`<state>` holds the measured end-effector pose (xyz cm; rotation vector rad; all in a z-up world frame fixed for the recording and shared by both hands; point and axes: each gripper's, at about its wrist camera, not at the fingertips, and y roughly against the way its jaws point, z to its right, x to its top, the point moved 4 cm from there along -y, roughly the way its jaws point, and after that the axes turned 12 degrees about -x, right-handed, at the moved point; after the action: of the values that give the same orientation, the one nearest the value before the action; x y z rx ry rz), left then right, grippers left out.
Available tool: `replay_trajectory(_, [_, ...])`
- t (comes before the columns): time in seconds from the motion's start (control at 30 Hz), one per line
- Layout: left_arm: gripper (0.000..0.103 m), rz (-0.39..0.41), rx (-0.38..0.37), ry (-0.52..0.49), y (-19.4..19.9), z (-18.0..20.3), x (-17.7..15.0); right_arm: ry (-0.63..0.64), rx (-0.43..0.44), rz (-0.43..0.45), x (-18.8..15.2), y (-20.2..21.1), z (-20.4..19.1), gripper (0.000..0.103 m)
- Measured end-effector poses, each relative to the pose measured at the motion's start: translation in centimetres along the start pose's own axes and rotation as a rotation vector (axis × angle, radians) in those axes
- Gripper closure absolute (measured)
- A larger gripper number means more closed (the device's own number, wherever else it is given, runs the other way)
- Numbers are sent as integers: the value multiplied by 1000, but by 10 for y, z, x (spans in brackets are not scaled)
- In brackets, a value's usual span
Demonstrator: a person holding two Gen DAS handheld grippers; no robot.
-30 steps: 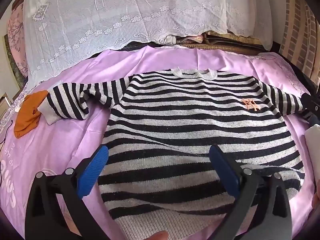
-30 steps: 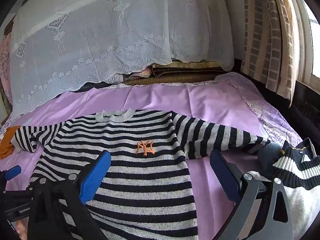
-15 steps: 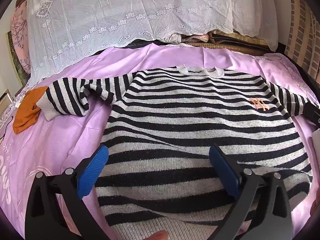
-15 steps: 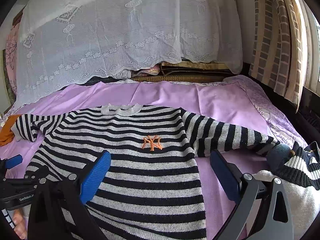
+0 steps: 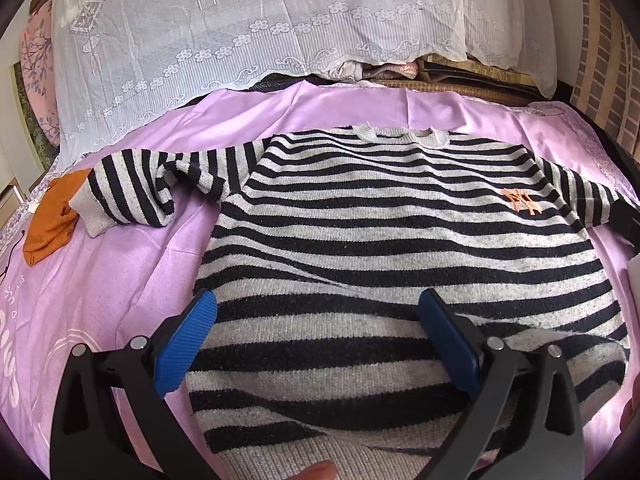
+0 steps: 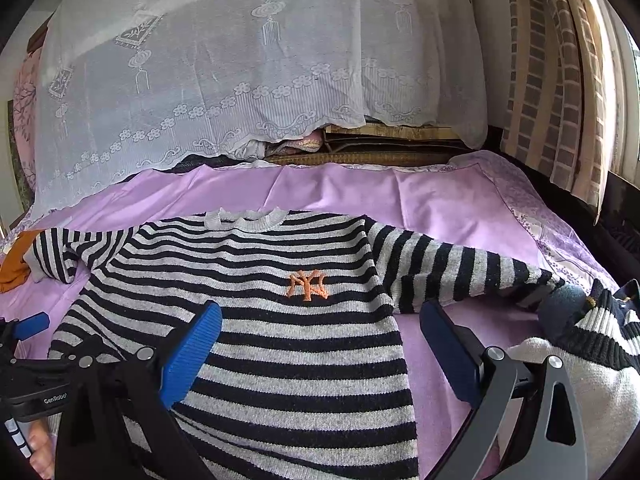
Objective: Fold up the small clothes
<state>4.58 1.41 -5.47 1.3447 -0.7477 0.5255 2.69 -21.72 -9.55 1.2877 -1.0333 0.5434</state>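
Note:
A black-and-grey striped sweater [image 5: 400,240] with an orange logo lies flat, front up, on the purple bedsheet [image 5: 112,280]; it also shows in the right wrist view [image 6: 280,320]. Its left sleeve [image 5: 132,188] is bunched and folded back, its right sleeve [image 6: 460,272] lies spread out. My left gripper [image 5: 318,316] is open and empty above the sweater's lower body. My right gripper [image 6: 320,332] is open and empty above the sweater's right side. The left gripper's blue fingertip [image 6: 34,324] shows at the far left of the right wrist view.
An orange garment [image 5: 52,216] lies beside the left cuff. More clothes, white and dark striped [image 6: 592,344], are piled at the right. White lace-covered pillows [image 5: 240,32] stand behind the sheet. A brick-pattern curtain [image 6: 552,80] hangs at the right.
Both grippers have pulled back and tilted up a little, so the sweater sits lower in both views. The sweater has not moved. Both grippers stay open.

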Motion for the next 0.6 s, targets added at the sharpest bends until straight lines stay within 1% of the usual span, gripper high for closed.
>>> replay_trajectory(0.6, [5, -4, -1, 1, -1, 0, -3, 4, -2, -6, -3, -2, -2, 3])
